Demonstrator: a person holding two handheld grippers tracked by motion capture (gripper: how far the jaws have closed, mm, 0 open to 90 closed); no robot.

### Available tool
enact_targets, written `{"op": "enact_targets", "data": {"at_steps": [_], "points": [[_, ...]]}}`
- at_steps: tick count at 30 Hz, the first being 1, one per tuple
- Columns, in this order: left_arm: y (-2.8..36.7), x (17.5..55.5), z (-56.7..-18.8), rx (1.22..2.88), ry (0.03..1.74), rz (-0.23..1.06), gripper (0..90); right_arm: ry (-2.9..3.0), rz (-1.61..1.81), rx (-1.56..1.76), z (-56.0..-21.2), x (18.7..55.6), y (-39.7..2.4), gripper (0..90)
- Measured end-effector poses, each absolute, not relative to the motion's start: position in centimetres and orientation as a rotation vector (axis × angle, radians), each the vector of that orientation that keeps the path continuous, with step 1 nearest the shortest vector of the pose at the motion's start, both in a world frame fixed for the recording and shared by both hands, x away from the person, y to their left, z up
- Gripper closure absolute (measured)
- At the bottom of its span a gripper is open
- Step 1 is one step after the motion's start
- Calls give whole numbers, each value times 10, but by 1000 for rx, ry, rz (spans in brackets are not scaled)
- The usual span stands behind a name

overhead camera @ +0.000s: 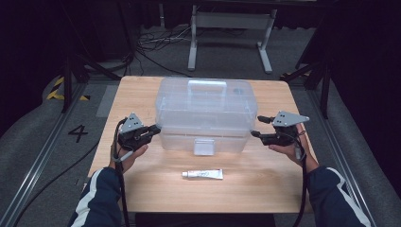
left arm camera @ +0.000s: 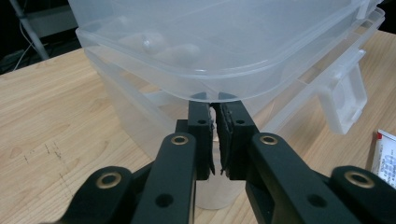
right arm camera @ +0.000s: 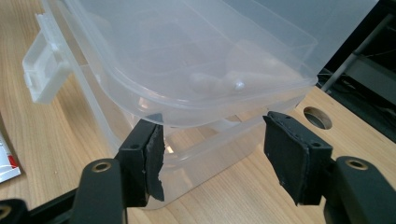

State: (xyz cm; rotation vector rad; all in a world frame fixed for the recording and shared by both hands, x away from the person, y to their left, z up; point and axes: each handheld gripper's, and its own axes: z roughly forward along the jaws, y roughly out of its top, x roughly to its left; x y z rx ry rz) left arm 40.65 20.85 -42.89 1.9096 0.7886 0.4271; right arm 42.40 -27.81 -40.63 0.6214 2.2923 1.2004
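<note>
Left gripper (overhead camera: 156, 128) fingers (left arm camera: 201, 135): almost together, a thin slit between the pads, nothing caught in it; tips tucked just under the lid rim at the left end of the clear plastic box (overhead camera: 205, 113).
Right gripper (overhead camera: 255, 134) fingers (right arm camera: 144, 156): spread well apart, nothing between them; one tip sits under the lid rim at the box's right end, the other stands free beside it.
Box: closed, mid-bench, nearer the far edge; carry handle on top, white latch (overhead camera: 203, 146) on the wall facing the near edge.
Tube (overhead camera: 202, 174): white, lying flat between box and near edge, apart from both grippers.
Bench (overhead camera: 265, 184): pale wood, round hole (right arm camera: 317, 117) close to the right jaws.
</note>
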Motion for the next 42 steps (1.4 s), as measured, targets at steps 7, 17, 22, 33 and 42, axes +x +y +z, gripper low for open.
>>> {"op": "enact_targets", "data": {"at_steps": [7, 17, 22, 33, 42], "points": [[208, 406, -428, 1920, 782, 447, 813, 2246, 1218, 609, -404, 421, -278, 402], [208, 405, -428, 1926, 771, 454, 806, 2184, 1259, 595, -399, 418, -279, 421], [207, 402, -428, 1936, 760, 455, 782, 2158, 1275, 590, -396, 418, -279, 428], [205, 399, -426, 1952, 750, 488, 694, 2092, 1302, 588, -389, 418, -278, 465], [202, 396, -426, 2005, 733, 496, 571, 2047, 1313, 602, -381, 422, -275, 497]]}}
